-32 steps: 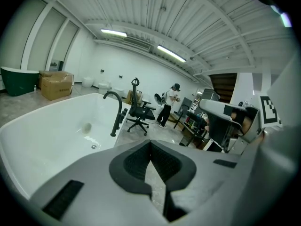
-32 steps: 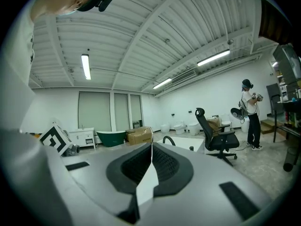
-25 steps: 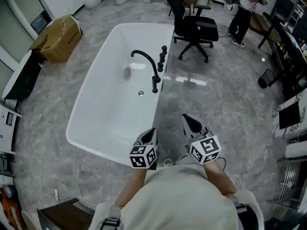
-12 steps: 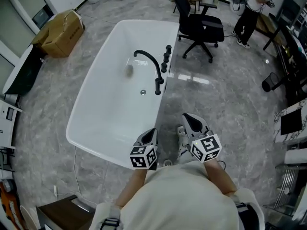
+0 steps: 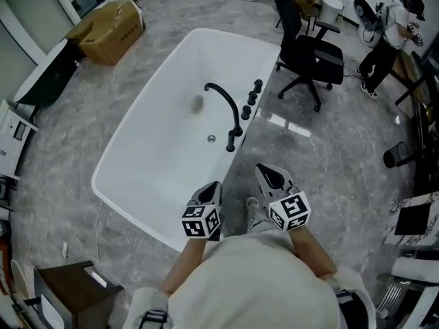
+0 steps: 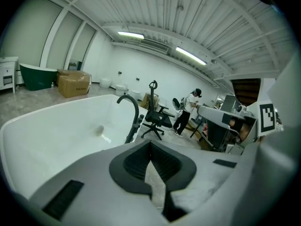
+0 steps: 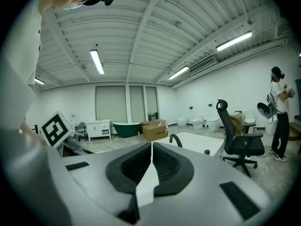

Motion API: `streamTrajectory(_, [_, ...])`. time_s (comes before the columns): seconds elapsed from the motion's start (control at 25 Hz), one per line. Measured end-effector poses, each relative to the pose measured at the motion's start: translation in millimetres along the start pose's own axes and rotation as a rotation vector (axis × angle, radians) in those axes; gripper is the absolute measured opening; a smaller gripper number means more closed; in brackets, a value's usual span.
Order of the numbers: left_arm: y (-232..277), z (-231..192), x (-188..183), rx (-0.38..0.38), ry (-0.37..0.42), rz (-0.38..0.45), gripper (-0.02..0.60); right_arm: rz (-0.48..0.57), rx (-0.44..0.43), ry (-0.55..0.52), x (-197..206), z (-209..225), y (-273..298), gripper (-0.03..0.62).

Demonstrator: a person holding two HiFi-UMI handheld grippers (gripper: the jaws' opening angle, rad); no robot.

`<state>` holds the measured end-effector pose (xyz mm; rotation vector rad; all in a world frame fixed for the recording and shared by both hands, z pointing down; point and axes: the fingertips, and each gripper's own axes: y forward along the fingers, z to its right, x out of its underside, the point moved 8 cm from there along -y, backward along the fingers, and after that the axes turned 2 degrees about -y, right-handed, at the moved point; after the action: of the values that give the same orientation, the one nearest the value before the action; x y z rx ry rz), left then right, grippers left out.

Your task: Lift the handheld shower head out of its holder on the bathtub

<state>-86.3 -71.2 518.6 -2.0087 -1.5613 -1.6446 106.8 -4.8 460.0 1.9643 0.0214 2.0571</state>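
The white bathtub [image 5: 137, 149] lies ahead of me, with a black arched faucet [image 5: 225, 101] and a row of black knobs [image 5: 252, 96] on its right rim. A short black upright piece [image 5: 232, 141], apparently the handheld shower head in its holder, stands at the near end of that row. My left gripper [image 5: 212, 192] hovers over the tub's near corner, shut and empty. My right gripper [image 5: 271, 177] is over the floor just right of the tub, also shut and empty. The faucet [image 6: 130, 113] shows beyond the shut jaws in the left gripper view [image 6: 150, 142]. It appears small [image 7: 175, 139] in the right gripper view [image 7: 151, 145].
A black office chair [image 5: 312, 57] stands right of the tub's far end. A cardboard box [image 5: 110, 22] sits at the far left, a person [image 5: 387, 26] stands at the far right. A dark cabinet [image 5: 68, 293] is at the near left, a black bin [image 5: 394, 156] at the right.
I have stepped closer to the tub; both grippers moved forward toward its near right corner and the black fittings. Both stay shut.
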Motion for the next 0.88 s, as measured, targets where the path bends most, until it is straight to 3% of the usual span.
streamTrajectory(0.44, [47.1, -1.1, -24.0, -0.15, -0.096, 0.051, 0.02, -0.093, -0.183, -0.036, 13.4, 66.3, 71.2, 0.021])
streamTrajectory(0.88, [80.2, -4.9, -28.4, -0.255, -0.2, 0.08, 0.02, -0.218, -0.343, -0.059, 51.9, 100.4, 141.3, 0.047])
